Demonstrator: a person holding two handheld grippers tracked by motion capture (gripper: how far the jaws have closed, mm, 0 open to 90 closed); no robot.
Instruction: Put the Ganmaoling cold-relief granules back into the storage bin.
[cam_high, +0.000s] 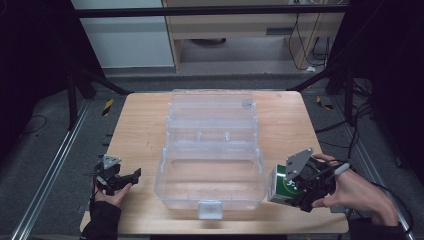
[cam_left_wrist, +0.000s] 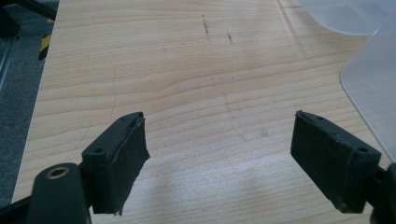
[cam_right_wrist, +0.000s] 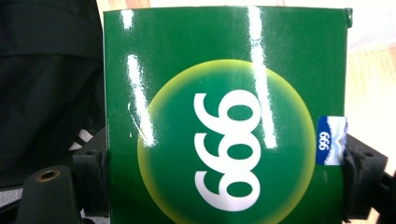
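Observation:
A glossy green box (cam_right_wrist: 224, 116) printed with a yellow disc and white digits is clamped between my right gripper's (cam_right_wrist: 224, 182) two black jaws. Seen from above, the green box (cam_high: 280, 186) hangs just right of the clear plastic case (cam_high: 210, 187), raised off the table's front right corner, with my right gripper (cam_high: 300, 192) shut on it. My left gripper (cam_high: 131, 177) rests at the table's front left with its jaws apart. In the left gripper view, nothing but bare wood lies between the left gripper's (cam_left_wrist: 219, 154) jaws.
The clear case stands open in the table's middle, its lid (cam_high: 212, 117) leaning back and a latch (cam_high: 209, 210) at the front. A corner of the case (cam_left_wrist: 373, 88) shows at the right of the left gripper view. The wooden table (cam_high: 140, 130) has free room on the left.

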